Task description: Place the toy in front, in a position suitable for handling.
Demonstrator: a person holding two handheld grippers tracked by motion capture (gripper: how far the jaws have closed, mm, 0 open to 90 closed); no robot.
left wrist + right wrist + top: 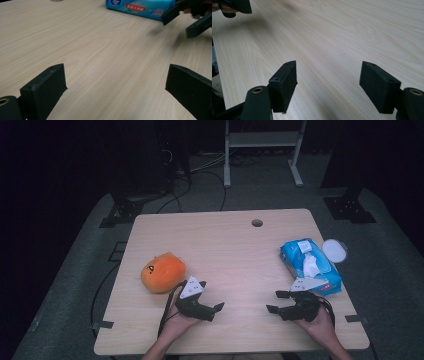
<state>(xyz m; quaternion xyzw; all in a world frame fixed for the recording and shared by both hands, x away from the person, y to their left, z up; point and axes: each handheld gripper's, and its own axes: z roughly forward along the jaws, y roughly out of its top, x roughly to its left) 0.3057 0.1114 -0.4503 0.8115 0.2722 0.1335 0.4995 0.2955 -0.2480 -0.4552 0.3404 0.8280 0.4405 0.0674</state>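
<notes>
Both pairs of tongs sit low over the near edge of the tabletop (pixel 235 250), in the lower middle of the high view, and both stand spread with nothing between the jaws. The left tongs (pixel 218 307) point toward the right of the frame, the right tongs (pixel 278 302) toward the left, so the two face each other across a bare stretch of wood. That looks like a resting stance: hands level, jaws wide, ready to go either way.

The things they might go for lie off to the sides. An orange plush toy (pixel 163 272) sits at the left of the frame, just beside the left hand and behind its tongs, close enough for a short reach. A blue pack of wet wipes (pixel 310 266) lies at the right, its flap lifted and a white wipe sticking up out of it, just behind the right tongs. A small white round lid (pixel 334 250) lies at the tabletop's right edge, just beside the pack.

In the left gripper view the wipes pack (pixel 140 6) shows along the top edge, with the other tongs (pixel 180 22) at the upper right. In the right gripper view bare wood lies beyond the spread jaws, so I judge that no grasp has begun.
</notes>
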